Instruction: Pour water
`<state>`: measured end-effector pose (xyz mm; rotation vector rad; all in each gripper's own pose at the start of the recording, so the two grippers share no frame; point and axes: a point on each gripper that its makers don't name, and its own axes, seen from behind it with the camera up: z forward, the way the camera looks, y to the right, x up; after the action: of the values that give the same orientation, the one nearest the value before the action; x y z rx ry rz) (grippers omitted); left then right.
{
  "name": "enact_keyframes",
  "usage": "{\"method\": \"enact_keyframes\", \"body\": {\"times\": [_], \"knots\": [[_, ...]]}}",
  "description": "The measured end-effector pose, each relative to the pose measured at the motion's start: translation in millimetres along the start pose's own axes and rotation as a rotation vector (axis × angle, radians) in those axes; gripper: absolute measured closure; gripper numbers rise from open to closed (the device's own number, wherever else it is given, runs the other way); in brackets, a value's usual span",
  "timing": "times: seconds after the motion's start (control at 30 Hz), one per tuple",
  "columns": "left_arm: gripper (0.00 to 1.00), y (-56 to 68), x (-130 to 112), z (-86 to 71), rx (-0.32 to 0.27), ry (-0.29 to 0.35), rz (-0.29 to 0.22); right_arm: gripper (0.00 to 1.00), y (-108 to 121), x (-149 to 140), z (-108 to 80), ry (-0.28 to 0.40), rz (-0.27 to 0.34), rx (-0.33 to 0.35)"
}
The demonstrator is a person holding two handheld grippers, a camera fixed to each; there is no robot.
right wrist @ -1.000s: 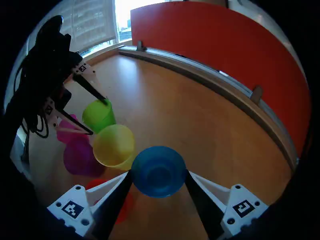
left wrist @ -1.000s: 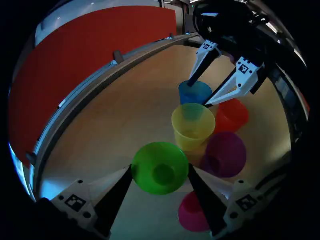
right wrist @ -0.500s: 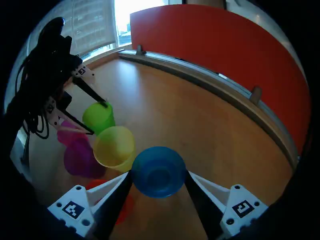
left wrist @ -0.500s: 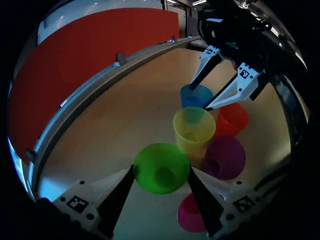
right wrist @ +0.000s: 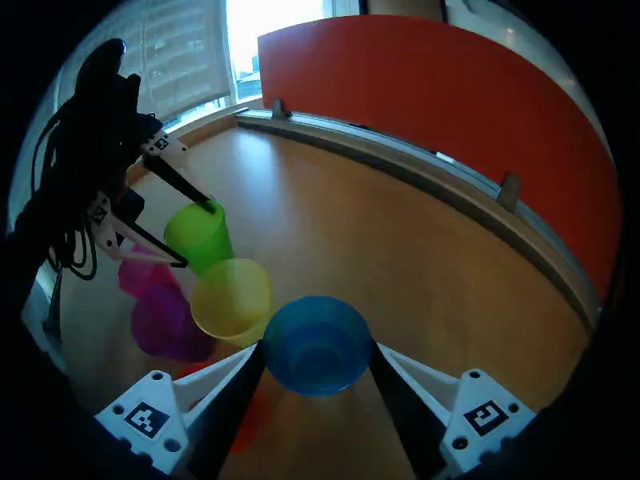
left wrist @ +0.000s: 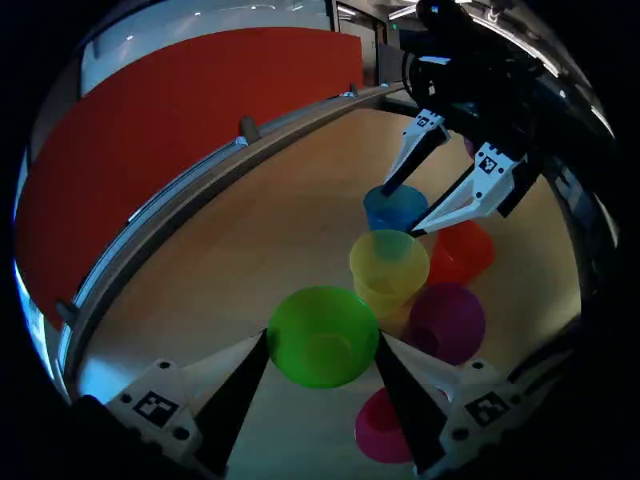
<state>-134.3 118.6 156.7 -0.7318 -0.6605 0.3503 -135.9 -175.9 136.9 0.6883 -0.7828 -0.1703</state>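
The green cup (left wrist: 322, 336) and blue cup (right wrist: 318, 344) point apparently upright, mouths up.

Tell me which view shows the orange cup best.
The left gripper view: the orange cup stands in plain sight beside the yellow cup. The right gripper view shows a sliver of it behind a finger of the right hand-held gripper.

Cups lined up ahead
The near cup (left wrist: 322, 336) sits between the left gripper's (left wrist: 320, 334) jaws; just ahead is the middle cup (left wrist: 390, 268), and beyond it the far cup (left wrist: 394, 206), between the right gripper's (right wrist: 317, 346) jaws; three more cups (left wrist: 448, 320) to the right.
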Motion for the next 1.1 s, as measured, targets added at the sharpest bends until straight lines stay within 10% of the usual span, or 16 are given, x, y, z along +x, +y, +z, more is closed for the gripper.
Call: {"method": "enact_keyframes", "body": {"times": [0.6, 1.1], "knots": [[0.11, -8.6, 9.5, -14.9, 0.045, 0.041, -0.004, 0.07, 1.6, 10.9, -5.0, 0.097, -0.024, -0.017], [0.11, -3.2, 22.7, -29.6, 0.065, 0.092, -0.006, 0.08, 4.9, 43.8, -20.2, 0.306, -0.014, -0.058]]}}
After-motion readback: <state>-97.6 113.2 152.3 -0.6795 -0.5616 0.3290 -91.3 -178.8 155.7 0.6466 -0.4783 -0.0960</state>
